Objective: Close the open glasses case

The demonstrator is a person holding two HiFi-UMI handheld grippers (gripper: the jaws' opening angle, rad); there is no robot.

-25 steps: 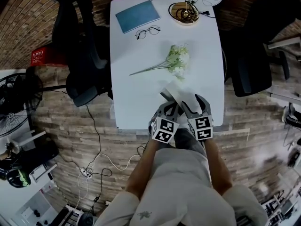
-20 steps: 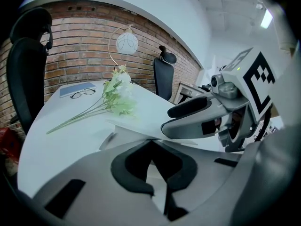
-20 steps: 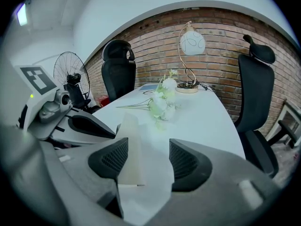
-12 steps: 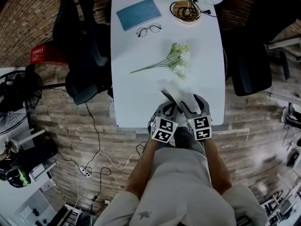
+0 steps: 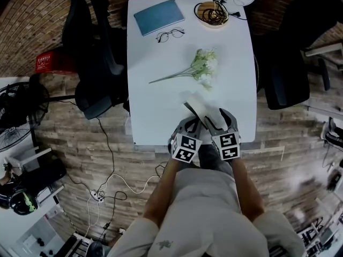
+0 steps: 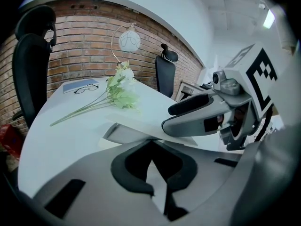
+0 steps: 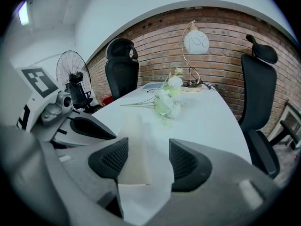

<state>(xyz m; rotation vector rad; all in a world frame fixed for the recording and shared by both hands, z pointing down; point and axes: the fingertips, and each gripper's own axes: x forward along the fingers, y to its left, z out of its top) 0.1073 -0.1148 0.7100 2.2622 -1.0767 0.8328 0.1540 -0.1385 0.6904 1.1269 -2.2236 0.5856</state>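
In the head view the glasses case point(image 5: 197, 106) lies open on the white bench point(image 5: 155, 95), close to its near edge and well apart from the flowers point(image 5: 202, 67) and the spectacles point(image 5: 170, 35) farther up. The left gripper point(image 5: 191, 125) and right gripper point(image 5: 215, 120) both point at its near end, side by side. In the left gripper view the fingers are pressed together, their tips meeting right at the case's low near edge. Whether they nip a sliver of it cannot be told. The pale lid slants up above them, with the other gripper just beside it. In the right gripper view the fingers are spread, and the raised cream panel of the case stands between them, close against the one on the view's left. The lid looks not yet folded down. The main risk I see is the case sliding. If the left fingers are only resting at the edge, a push on the lid could skate the case toward the bench's edge or twist it. The panel also sits off-centre, so it could slip past one finger and spring back open.
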